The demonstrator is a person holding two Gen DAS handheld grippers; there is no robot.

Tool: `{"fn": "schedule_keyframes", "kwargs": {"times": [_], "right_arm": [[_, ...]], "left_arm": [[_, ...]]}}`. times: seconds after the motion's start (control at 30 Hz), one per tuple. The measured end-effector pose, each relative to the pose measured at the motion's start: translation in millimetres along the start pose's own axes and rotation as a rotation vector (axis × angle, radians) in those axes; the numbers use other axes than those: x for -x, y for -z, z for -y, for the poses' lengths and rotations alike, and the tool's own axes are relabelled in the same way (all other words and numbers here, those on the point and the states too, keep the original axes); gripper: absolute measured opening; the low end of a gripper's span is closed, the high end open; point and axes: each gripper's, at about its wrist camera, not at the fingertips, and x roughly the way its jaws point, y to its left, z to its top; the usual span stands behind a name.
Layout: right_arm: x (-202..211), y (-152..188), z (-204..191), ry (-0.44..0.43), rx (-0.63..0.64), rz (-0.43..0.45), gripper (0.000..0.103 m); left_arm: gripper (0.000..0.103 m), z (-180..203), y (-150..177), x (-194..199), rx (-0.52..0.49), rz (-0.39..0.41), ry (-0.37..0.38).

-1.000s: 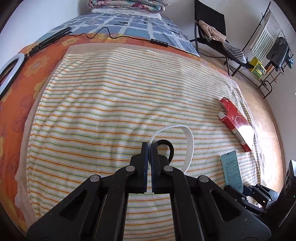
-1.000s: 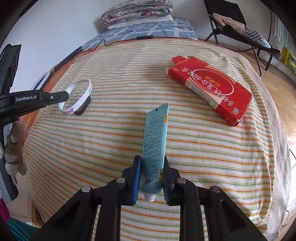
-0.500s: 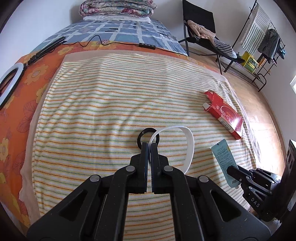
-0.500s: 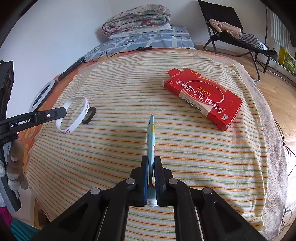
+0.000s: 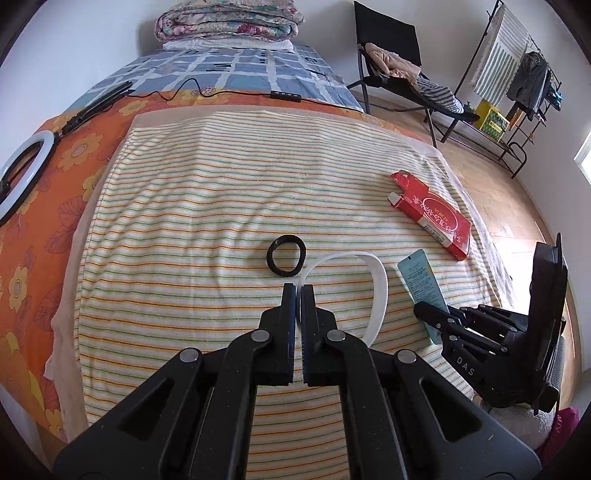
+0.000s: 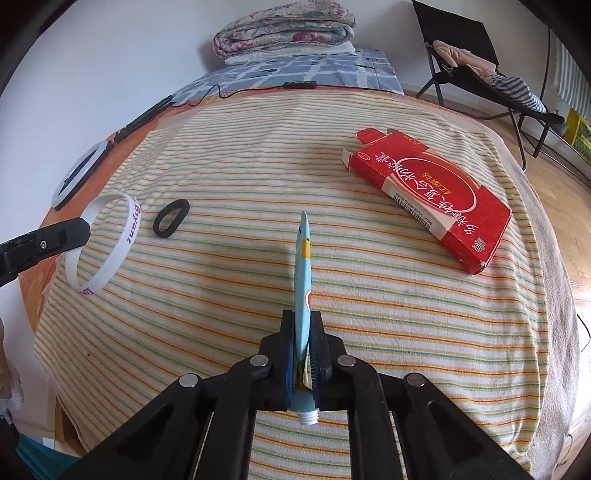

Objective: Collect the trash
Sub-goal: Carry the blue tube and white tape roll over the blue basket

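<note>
Your left gripper (image 5: 298,291) has its fingers pressed together on the rim of the white wristband (image 5: 376,291), which hangs lifted off the striped blanket (image 5: 221,206) — in the right wrist view the band (image 6: 110,251) dangles from the finger tip with purple lettering on its side. Your right gripper (image 6: 302,325) is clamped on the pale blue tube (image 6: 303,266), gripping it near its threaded white neck; the cap end points back toward you and the flat crimped end points away, edge-on to the camera.

Take the red carton (image 6: 432,199) as your landmark. It lies flat on the blanket with one end flap open, well to the right of and beyond the tube. The black hair tie (image 6: 171,218) lies on the blanket far to the carton's left, just beside the hanging wristband but not touching it. Beyond the carton, at the far end of the bed, sits a folded quilt (image 6: 284,31), and to the carton's far right a black folding chair (image 6: 476,55) stands on the floor with clothes on it.
</note>
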Motion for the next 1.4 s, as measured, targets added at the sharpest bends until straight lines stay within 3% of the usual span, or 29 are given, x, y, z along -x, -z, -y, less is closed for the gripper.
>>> {"fn": "schedule_keyframes", "kwargs": {"times": [0.27,0.57,1.03,1.4], "right_arm": [[32.8,9.7,-9.2,-0.008,0.007,0.064,0.004],[89.0,45.4,-19.8,0.006,0.046,0.11,0.004],[150.4,117.7,-39.1,0.002,0.081,0.133,0.004],[157.5,164.3,-52.2,-0.017,0.091,0.102,0.004]], "left_arm": [[0.0,-2.9,13.4,16.0,-0.013,0.007,0.006],[0.0,11.9,42.3,44.0,-0.046,0.027,0.026],[0.0,47.4,131.0,76.7,-0.136,-0.008,0.058],[0.0,59.4,188.2,87.3,-0.206,-0.036,0.043]]}}
